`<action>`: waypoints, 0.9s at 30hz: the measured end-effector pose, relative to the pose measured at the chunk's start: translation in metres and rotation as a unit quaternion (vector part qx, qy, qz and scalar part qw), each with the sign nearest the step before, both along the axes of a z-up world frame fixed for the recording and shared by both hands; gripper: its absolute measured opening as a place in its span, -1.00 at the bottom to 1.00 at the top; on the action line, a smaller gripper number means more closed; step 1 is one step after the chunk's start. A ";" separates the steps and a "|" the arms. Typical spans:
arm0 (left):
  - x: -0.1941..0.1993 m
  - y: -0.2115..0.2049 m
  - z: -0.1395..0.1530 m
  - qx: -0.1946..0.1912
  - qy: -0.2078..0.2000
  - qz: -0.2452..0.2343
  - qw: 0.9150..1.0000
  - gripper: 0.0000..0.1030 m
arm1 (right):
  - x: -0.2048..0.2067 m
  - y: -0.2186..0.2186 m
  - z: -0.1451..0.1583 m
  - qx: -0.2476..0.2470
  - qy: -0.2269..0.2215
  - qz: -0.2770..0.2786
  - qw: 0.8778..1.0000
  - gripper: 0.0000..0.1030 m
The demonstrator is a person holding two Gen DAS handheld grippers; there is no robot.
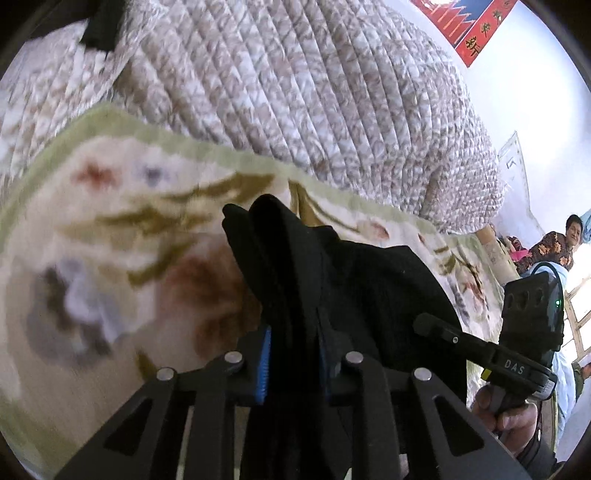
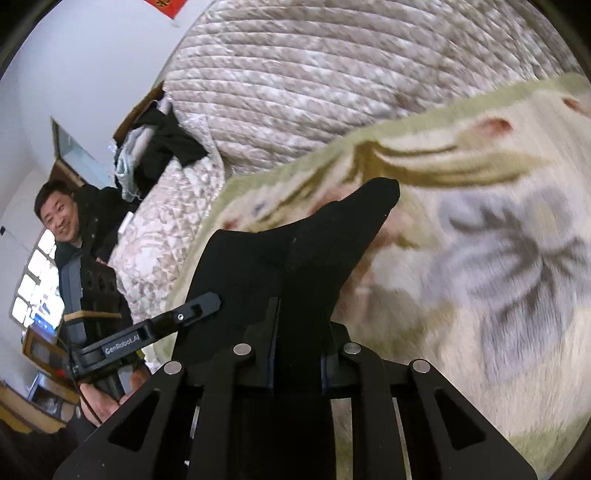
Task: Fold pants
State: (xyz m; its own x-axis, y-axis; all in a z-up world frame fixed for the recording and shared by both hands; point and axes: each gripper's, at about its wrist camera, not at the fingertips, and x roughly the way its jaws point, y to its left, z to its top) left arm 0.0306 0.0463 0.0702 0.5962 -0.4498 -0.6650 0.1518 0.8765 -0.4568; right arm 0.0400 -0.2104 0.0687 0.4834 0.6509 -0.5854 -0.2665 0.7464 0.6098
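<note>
Black fabric pants (image 1: 332,273) are pinched by both hand-held tools above a cream plush blanket w/ green border and blurred floral print (image 1: 122,206). Left black two-finger gripper (image 1: 293,354) is clamped on a bunched fold of the pants; cloth fills the gap btwn its blue-ribbed pads (image 1: 264,365) and rises ahead of the fingers in a crumpled peak. Right black two-finger gripper (image 2: 297,332) likewise closed on pants cloth, which spreads fwd from the jaws into a flat sheet w/ a pointed corner toward upper right. In left wrist view the right tool, marked DAS, shows at right edge w/ the right hand (image 1: 506,410) round its handle; its finger lies against the pants edge. In right wrist view the left tool, marked GenRobot.AI, shows at lower left, held by the left hand (image 2: 107,402). Beyond the blanket lies a beige quilted bedspread w/ stitched ridges (image 2: 314,85), a heap of dark and pale clothes (image 2: 159,147) at its end. White wall behind w/ red poster (image 1: 476,26)
</note>
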 end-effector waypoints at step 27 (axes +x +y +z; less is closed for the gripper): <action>0.149 0.077 -0.046 0.088 0.019 0.065 0.994 -0.31 | 0.177 0.036 -0.050 -0.087 0.030 -0.016 0.996 -0.31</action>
